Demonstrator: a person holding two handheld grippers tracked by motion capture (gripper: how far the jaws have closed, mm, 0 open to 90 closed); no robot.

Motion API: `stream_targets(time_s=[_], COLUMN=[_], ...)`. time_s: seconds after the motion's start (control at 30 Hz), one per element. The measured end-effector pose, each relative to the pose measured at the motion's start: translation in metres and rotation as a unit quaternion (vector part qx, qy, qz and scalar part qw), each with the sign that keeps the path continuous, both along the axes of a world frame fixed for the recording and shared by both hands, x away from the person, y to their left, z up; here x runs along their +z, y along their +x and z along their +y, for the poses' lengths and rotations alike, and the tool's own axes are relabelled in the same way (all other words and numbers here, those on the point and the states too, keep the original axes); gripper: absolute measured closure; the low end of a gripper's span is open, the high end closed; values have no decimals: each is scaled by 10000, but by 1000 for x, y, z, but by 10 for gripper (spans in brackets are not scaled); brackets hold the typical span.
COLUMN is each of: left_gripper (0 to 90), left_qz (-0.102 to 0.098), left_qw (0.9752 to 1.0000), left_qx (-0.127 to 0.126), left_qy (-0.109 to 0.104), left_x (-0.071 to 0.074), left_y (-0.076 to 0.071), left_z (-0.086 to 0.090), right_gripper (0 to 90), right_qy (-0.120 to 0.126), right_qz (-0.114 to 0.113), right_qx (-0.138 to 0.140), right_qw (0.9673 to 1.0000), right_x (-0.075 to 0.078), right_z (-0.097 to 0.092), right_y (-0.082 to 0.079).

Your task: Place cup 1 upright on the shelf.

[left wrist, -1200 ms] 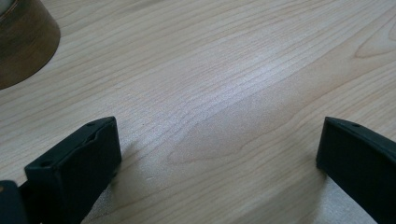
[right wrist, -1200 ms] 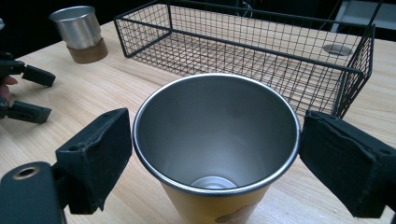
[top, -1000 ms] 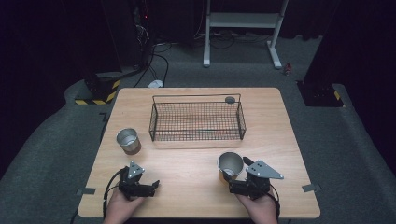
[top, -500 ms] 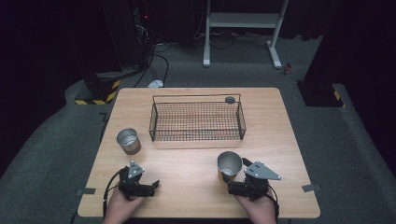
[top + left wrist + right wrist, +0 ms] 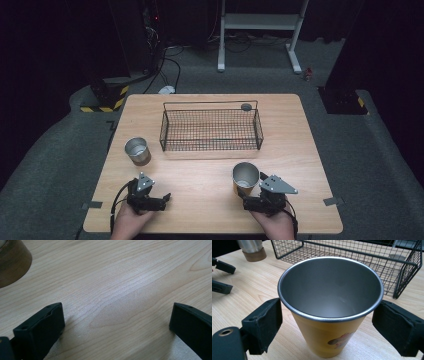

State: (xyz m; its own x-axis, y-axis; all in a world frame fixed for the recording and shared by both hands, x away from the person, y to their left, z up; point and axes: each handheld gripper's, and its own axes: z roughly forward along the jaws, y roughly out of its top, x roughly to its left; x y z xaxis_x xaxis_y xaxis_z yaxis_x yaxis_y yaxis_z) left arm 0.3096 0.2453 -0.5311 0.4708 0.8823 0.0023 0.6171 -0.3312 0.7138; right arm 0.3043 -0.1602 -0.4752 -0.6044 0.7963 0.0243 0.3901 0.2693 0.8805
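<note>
Nothing has shifted since a second ago. My left gripper [image 5: 161,198] rests spread over bare table [image 5: 200,175], the silver cup [image 5: 137,151] just beyond it. Both cups remain outside the wire basket [image 5: 211,130]. My right gripper [image 5: 327,327] is spread around the yellow cup [image 5: 329,305], not yet pinching.

Table [image 5: 210,170] pale matt wood; cup [image 5: 329,302] brushed metal inside, glossy yellow outside; basket [image 5: 210,130] black wire.
</note>
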Motion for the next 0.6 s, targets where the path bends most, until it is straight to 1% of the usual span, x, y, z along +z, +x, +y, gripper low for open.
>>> stream_targets(time_s=[0.2,0.27,0.33,0.43,0.53,0.6], left_gripper=[2,2,2,2,2,2], left_qz=[1,1,0,0,0,0], left_qw=[10000,10000,10000,10000,10000,10000], left_qx=[0,1,0,0,-1,0], left_qy=[1,1,1,1,1,1], left_x=[0,0,0,0,0,0], left_y=[0,0,0,0,0,0], left_z=[0,0,0,0,0,0], right_gripper=[97,97,97,97,97,97], right_qy=[-46,-87,-62,-64,-14,-19], right_qz=[69,47,72,49,73,42], right_qx=[0,-6,-36,-54,8,38], right_qw=[10000,10000,9999,10000,10000,10000], right_x=[-5,-6,-6,-7,-8,-8], right_z=[3,4,4,3,2,3], right_y=[3,4,5,6,9,11])
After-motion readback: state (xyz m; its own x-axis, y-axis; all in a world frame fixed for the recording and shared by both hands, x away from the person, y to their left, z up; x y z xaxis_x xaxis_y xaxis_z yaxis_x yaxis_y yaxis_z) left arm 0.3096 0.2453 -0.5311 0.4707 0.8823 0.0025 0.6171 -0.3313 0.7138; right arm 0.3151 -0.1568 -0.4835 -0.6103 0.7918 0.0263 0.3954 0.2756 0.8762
